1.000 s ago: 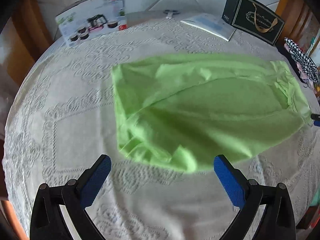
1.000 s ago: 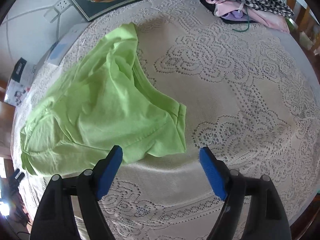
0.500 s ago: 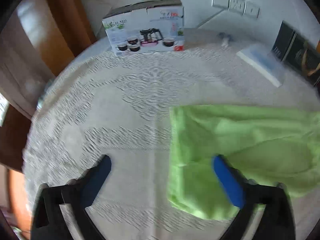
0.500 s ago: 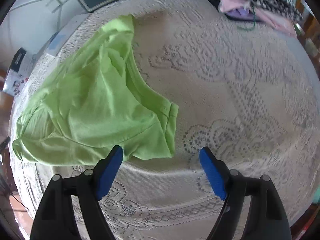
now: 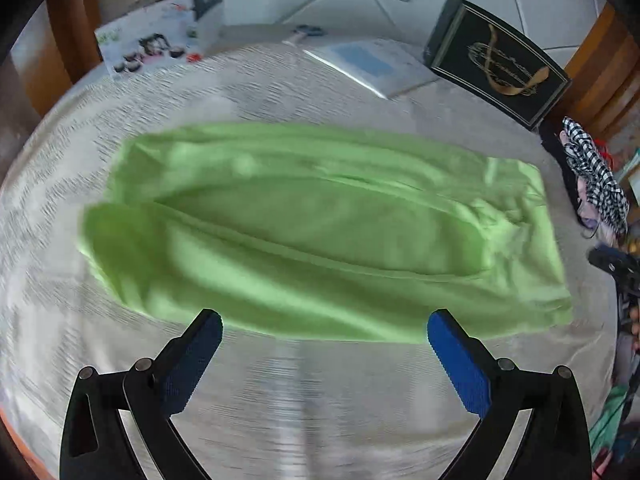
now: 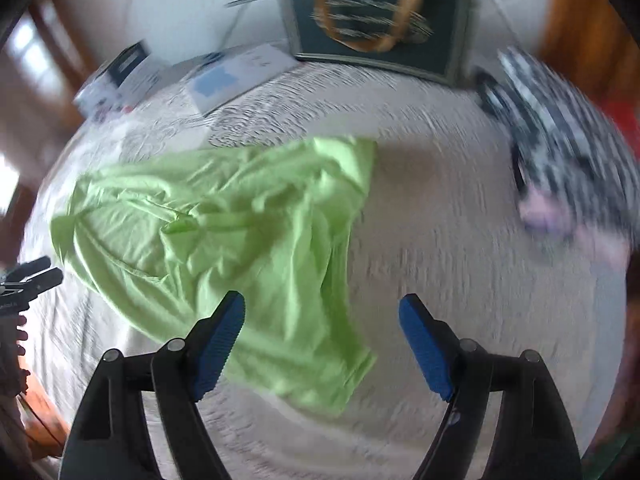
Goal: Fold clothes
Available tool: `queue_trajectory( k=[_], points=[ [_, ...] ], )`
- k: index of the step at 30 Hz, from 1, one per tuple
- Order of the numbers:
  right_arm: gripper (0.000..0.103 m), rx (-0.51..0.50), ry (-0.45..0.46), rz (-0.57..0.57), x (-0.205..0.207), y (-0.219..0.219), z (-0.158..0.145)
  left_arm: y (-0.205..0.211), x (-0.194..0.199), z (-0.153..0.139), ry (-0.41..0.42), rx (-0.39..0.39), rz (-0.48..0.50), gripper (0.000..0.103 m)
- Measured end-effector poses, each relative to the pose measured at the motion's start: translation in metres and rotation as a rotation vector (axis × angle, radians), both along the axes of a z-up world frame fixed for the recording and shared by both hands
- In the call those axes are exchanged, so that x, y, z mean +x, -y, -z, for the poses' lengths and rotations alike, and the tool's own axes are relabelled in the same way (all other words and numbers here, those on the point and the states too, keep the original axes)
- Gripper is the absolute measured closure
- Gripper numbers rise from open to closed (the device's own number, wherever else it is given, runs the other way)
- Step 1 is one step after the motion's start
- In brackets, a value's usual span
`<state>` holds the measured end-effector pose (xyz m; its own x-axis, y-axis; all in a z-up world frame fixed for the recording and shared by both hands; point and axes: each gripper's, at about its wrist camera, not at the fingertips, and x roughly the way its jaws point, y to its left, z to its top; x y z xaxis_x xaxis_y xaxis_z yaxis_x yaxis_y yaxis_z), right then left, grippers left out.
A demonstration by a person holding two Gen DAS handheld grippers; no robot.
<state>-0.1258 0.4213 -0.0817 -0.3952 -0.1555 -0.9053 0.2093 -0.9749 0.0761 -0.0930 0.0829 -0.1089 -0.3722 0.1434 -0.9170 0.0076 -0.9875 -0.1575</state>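
Observation:
A light green garment lies crumpled and roughly lengthwise on the lace-covered table. It also shows in the right wrist view. My left gripper is open and empty, hovering just in front of the garment's near edge. My right gripper is open and empty above the garment's near right corner. The left gripper shows at the left edge of the right wrist view. Both views are motion-blurred.
A pile of checked and pink clothes lies at the table's right edge. A dark gift bag, a flat white package and a teaset box stand along the back by the wall.
Both grippers swung about. The left view panned left, then back, now facing the whole garment. The right view turned toward the wall, over the garment's corner. Both stayed open.

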Motion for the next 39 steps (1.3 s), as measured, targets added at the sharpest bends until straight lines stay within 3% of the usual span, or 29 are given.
queue_trajectory(
  k=[5,8,12,18,23,27,33,37,39],
  points=[
    [0.024,0.037,-0.002,-0.290,-0.043,-0.006,0.005,-0.093,0.012,0.013,0.007,0.028,-0.193,0.000],
    [0.026,0.080,0.002,-0.431,-0.062,-0.013,0.002,-0.140,0.015,0.016,0.026,0.021,-0.259,0.000],
    [0.026,0.120,-0.010,-0.562,-0.081,-0.021,-0.003,-0.202,0.017,0.019,0.056,0.010,-0.333,0.000],
    [0.026,0.139,0.004,-0.668,-0.103,-0.027,0.011,-0.279,0.017,0.029,0.100,-0.015,-0.426,0.000],
    [0.026,0.160,-0.029,-0.780,-0.105,-0.028,0.024,-0.312,0.014,0.049,0.153,-0.047,-0.480,0.000],
    [0.026,0.115,-0.074,-0.826,-0.110,-0.024,0.029,-0.319,0.006,0.058,0.173,-0.099,-0.533,0.000],
    [0.026,0.147,-0.055,-0.855,-0.119,-0.006,0.064,-0.317,0.002,0.059,0.186,-0.094,-0.623,0.000],
    [0.030,0.076,-0.017,-0.866,-0.127,-0.010,0.072,-0.317,0.002,0.059,0.193,-0.087,-0.635,0.001],
    [0.039,0.082,-0.019,-0.875,-0.128,-0.009,0.071,-0.320,0.004,0.052,0.158,-0.110,-0.620,0.019]
  ],
)
